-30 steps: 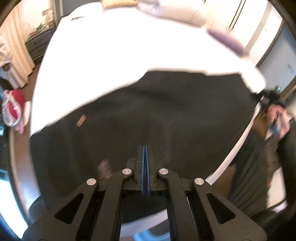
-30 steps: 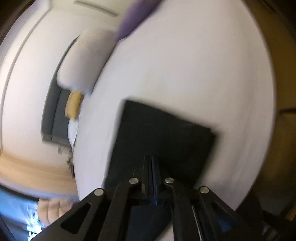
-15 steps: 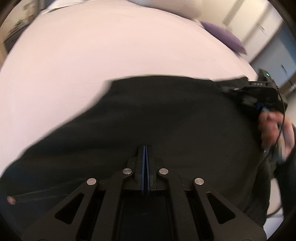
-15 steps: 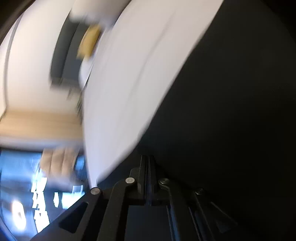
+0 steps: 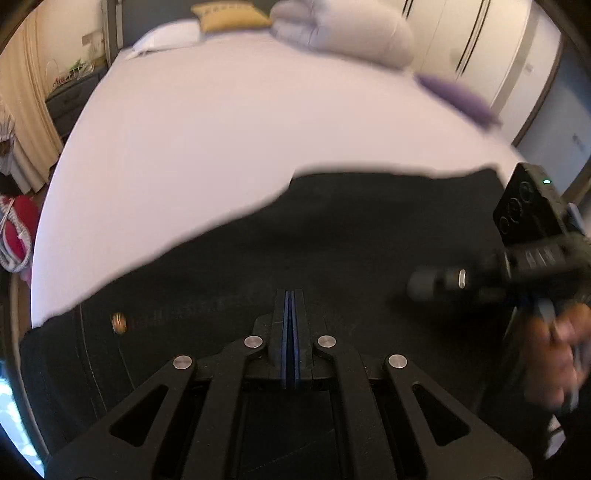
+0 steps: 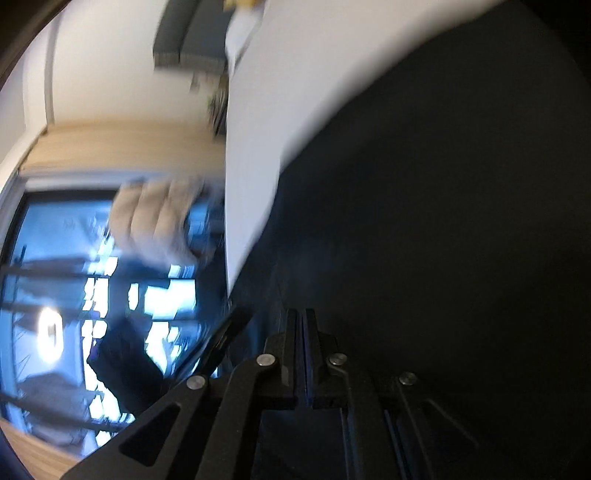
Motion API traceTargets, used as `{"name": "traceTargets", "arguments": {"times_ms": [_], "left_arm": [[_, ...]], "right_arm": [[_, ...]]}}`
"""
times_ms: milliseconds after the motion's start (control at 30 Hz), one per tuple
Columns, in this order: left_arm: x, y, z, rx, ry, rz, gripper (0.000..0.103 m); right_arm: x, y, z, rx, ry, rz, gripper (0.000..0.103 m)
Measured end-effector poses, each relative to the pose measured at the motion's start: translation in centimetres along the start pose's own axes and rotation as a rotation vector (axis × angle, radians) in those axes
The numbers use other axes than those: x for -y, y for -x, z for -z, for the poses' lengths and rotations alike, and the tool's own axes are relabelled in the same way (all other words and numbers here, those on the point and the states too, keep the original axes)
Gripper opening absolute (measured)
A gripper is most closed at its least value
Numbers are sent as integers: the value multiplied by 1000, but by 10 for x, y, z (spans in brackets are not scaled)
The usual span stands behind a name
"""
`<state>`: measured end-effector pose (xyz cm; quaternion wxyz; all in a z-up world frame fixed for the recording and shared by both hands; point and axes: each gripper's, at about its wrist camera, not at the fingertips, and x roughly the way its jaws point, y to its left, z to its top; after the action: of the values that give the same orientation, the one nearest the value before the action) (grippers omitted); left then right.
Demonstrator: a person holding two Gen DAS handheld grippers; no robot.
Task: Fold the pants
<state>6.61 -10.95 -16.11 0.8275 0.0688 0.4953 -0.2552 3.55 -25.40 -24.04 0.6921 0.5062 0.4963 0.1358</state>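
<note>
Black pants (image 5: 332, 236) lie spread flat on a white bed (image 5: 221, 129), with a brass button (image 5: 119, 322) near their left end. My left gripper (image 5: 293, 295) is shut just above the dark cloth, and I see no fold between its blue pads. In the right wrist view the pants (image 6: 443, 221) fill the right side. My right gripper (image 6: 303, 314) is shut low over them near the bed's edge (image 6: 251, 206). In the left wrist view a person's hand (image 5: 554, 354) holds that right gripper's body (image 5: 528, 221) over the pants' right end.
A rolled white duvet (image 5: 343, 29) and a yellow cushion (image 5: 225, 16) lie at the head of the bed. A purple item (image 5: 458, 94) sits at its far right edge. A nightstand (image 5: 70, 99) and a red item (image 5: 18, 221) stand left; a bright window (image 6: 74, 295) shows beyond the bed.
The right hand has swung in over the pants from the right and rolled, so its view now looks across the cloth toward the window. The left gripper stays shut and has sunk a little.
</note>
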Motion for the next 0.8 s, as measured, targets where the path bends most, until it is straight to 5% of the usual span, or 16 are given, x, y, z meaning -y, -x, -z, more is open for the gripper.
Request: {"name": "traceTargets", "arguments": {"times_ms": [67,267,500,567,633,667,800], "left_arm": [[-31,-7,18,-14,65,-8,0],[-98,6,33,27,193,78,0],[-105,10,22,30,127,-26,0],[-103,27,18,42,128,-104,0],[-101,48,6,92,136,-84,0],[-92,54,-1,112,143,-61,0],[-45,36,-27,97,170,100,0]], "right_arm": [[14,9,-13,26,-30,-42,0],[92,149,-46,385,-179,39,0],[157,343,-35,766,-306,304,3],[154,383,-4,861,-323,354,46],[149,411,30,943,-307,318,79],[144,415,45,966,-293,310,87],[162,420,81,950,-328,204,81]]}}
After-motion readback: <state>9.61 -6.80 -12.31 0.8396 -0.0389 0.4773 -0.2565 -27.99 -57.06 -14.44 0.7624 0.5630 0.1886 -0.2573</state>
